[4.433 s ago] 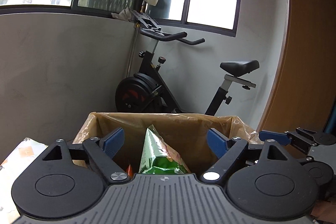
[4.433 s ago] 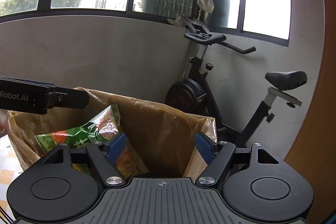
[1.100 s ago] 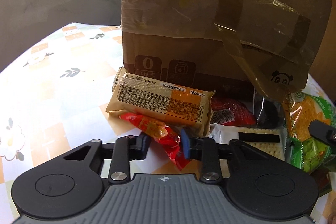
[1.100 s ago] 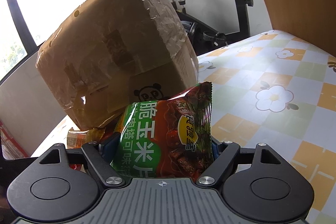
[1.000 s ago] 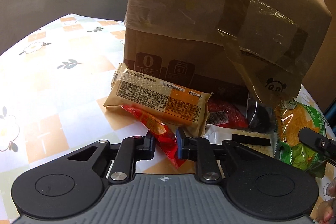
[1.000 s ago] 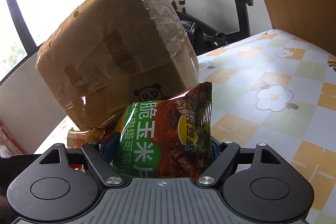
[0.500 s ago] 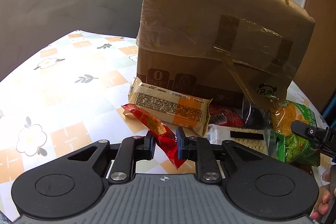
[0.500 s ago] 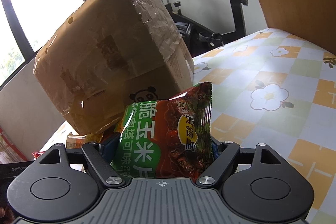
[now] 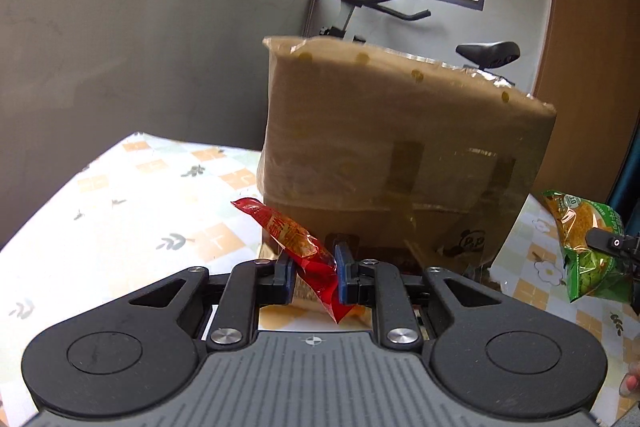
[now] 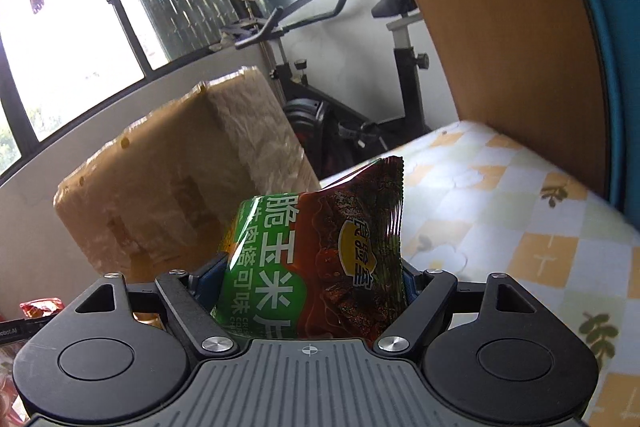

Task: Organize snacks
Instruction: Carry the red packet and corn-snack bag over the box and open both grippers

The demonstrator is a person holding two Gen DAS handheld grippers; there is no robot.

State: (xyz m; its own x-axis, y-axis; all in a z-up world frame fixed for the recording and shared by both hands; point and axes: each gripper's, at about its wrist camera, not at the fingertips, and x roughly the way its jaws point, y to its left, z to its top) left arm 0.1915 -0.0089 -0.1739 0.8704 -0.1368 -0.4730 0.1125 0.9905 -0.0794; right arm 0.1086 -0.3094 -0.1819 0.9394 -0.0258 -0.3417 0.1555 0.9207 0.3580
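Both grippers loaded, snacks raised in front of the cardboard box (image 9: 404, 155).

My left gripper (image 9: 314, 277) is clamped on a red snack packet (image 9: 296, 241); my right gripper (image 10: 310, 287) grips a green corn-chip bag (image 10: 316, 263) standing upright between its jaws. Neither is in the box yet; a further red packet (image 10: 42, 307) seems to lie beside it, though blurred.
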